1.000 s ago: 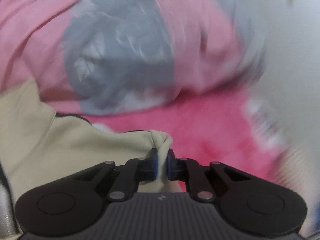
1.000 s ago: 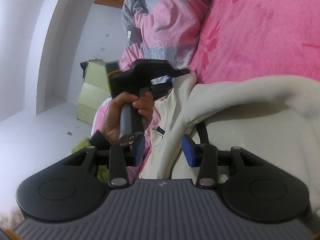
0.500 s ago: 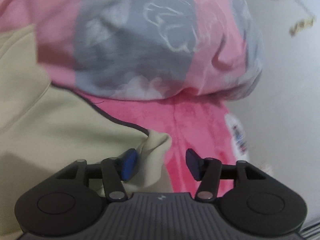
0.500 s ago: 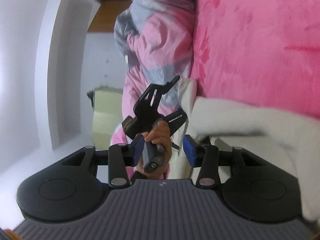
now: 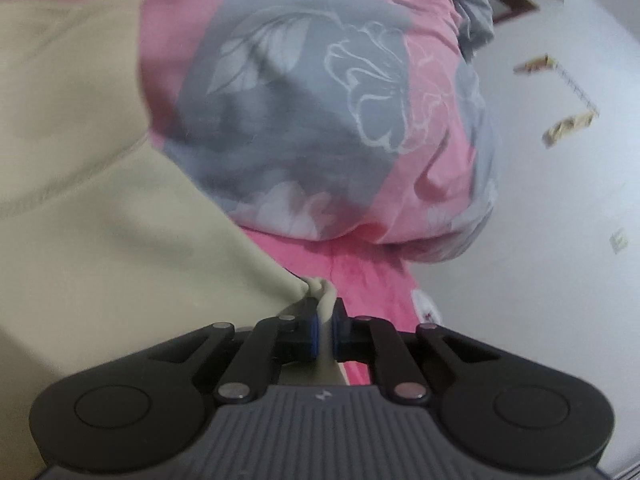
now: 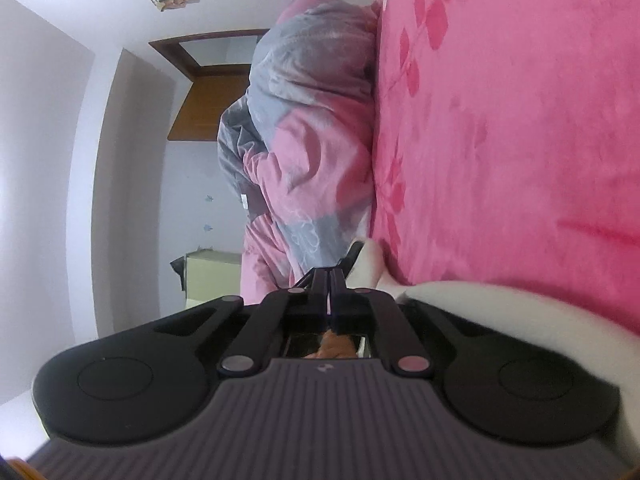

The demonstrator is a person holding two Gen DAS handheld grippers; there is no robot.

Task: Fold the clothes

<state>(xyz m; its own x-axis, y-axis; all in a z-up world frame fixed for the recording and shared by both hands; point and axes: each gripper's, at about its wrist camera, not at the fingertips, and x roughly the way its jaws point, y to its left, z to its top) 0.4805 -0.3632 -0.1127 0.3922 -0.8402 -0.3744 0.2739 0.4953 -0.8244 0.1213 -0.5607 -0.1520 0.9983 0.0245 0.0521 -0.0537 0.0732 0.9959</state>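
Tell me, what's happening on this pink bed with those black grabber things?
A person is folding a cream-coloured garment on the pink plush bedspread. The left gripper is pinched shut on a bunched corner of the cloth. The right gripper is shut too, beside the garment's white edge, with nothing visibly between its fingers. A rumpled pink and grey floral quilt is heaped at the end of the bed.

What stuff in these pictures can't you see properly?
- Cream garment: left wrist view, cut off by the left edge and blurred, so its type is unclear.
- Right claw: right wrist view, shut; whether cloth is pinched is hidden by its own fingers.
- Hand: only a sliver shows behind the claw's frame.
- Wall ornaments: too small to identify.
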